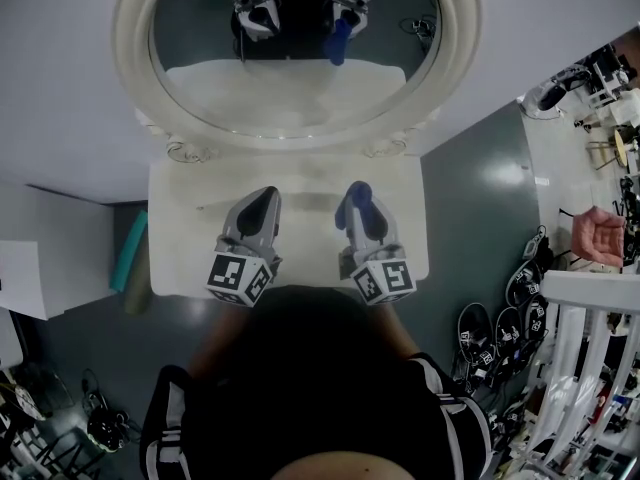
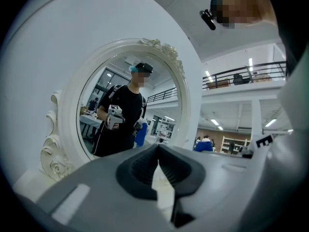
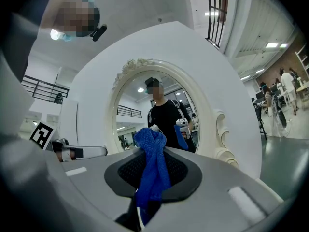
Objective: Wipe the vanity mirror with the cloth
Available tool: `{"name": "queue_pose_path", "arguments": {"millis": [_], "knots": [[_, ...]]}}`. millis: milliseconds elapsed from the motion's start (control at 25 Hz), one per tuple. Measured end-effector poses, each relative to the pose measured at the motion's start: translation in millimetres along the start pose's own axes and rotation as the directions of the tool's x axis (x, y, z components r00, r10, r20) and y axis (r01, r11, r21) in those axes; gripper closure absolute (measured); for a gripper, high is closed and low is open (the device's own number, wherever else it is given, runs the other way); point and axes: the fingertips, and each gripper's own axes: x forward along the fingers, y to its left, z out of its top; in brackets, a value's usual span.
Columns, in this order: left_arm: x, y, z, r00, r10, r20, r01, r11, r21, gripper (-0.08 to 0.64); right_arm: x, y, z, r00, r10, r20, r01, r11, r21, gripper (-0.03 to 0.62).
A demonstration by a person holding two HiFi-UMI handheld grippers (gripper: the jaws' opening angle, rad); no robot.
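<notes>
Head view: the left gripper [image 1: 262, 204] and right gripper [image 1: 357, 204] hung apart over the white worktop [image 1: 190, 238], short of the oval white-framed vanity mirror [image 1: 300, 98] at its far edge. Left gripper view: jaws met, empty. Right gripper view: jaws clamped the blue woven cloth [image 3: 152, 163].

The mirror [image 1: 295, 78] is a large oval in a white carved frame [image 1: 128, 38] with scrolls low on its sides and a leafy crest on top. It stands upright at the back edge of the white tabletop [image 1: 305, 238], and its glass reflects the person and both tools. The cloth [image 3: 150, 141] is deep blue and coarsely knitted, bunched into a thick twist and clamped between the jaws of the right tool [image 3: 153, 154]. Its knotted end pokes out past the tips, in front of the mirror and apart from the glass.
</notes>
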Motion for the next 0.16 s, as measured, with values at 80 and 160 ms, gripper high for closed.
{"name": "queue_pose_path", "arguments": {"millis": [80,160], "knots": [[-0.4,-0.8,-1.3,1.000,-0.002,-0.001,0.002,1.000,0.000,0.549,-0.9,-0.3,-2.2,1.000,0.000,0.000,0.000,1.000,0.000,0.528],[-0.7,-1.7,-2.7,1.000,-0.004,-0.004,0.004,1.000,0.000,0.549,-1.3,0.1,-2.6,1.000,-0.003,0.000,0.003,1.000,-0.005,0.528]]}}
